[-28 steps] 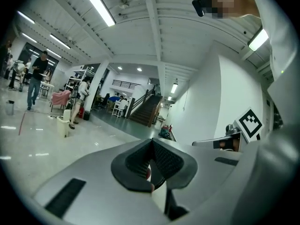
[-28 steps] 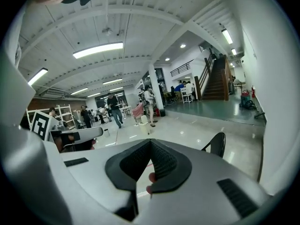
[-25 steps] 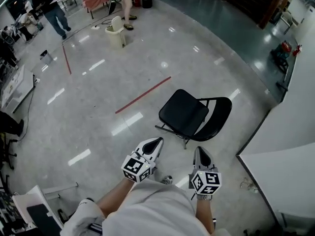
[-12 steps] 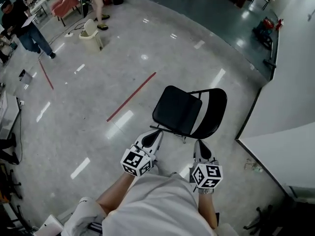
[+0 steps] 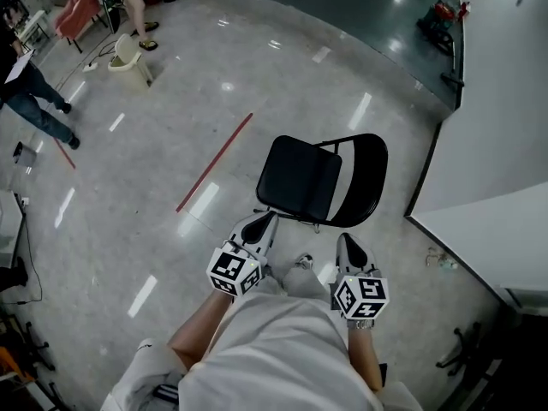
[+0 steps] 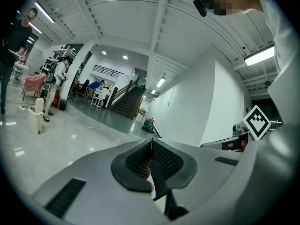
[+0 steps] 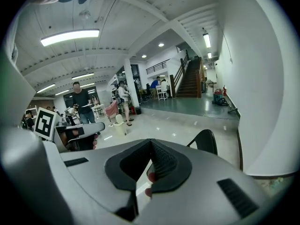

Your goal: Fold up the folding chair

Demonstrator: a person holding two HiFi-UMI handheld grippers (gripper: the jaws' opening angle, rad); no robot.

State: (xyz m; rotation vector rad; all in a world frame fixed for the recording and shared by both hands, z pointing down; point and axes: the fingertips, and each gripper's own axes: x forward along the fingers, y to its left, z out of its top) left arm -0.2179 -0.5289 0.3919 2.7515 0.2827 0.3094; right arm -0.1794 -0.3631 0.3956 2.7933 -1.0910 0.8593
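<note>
Black folding chair (image 5: 301, 178) stands unfolded: approach step. Left gripper (image 5: 259, 223) and right gripper (image 5: 351, 248), jaws together, empty, must open to grasp its seat.

My right tongs (image 7: 151, 142) hide the folding chair (image 7: 207, 142) beyond them: its seat and legs are covered, only the backrest shows.

light: bright ceiling tubes (image 7: 70, 36) | glare: streaks on floor (image 5: 282, 84) | edges: fisheye-bent, dark corners
</note>
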